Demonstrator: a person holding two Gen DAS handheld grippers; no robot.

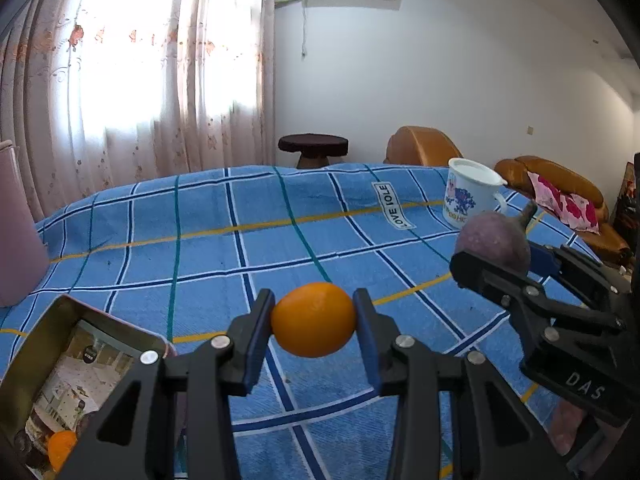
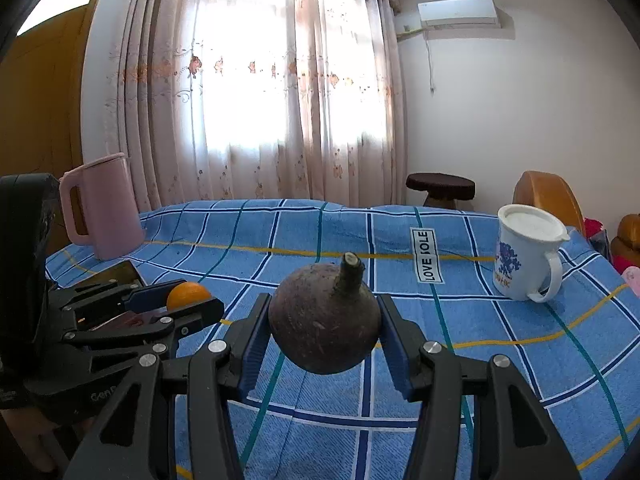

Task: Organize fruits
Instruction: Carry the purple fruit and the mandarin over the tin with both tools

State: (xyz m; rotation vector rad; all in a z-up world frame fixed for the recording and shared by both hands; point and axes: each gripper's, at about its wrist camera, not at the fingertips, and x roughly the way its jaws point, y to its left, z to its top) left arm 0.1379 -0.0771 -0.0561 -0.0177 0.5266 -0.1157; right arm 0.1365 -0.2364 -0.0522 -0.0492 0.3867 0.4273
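A blue plaid cloth (image 1: 280, 240) covers the counter. On it stand a pink jug (image 2: 104, 208) far left and a white mug (image 2: 524, 256) far right; a tin box (image 1: 60, 380) with one orange inside sits near left. The right tongs (image 2: 324, 332) clamp a dark purple stemmed fruit (image 2: 324, 320) above the cloth. The left tongs (image 1: 314, 320) grip an orange (image 1: 314, 320) just above it.

Pink jug (image 2: 105, 208), white mug (image 2: 526, 258) on blue checked cloth (image 2: 280, 236).

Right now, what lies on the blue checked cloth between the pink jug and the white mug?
Only a white LOVE label on the cloth; otherwise the stretch from pink jug to white mug is bare, seen in the right wrist view.
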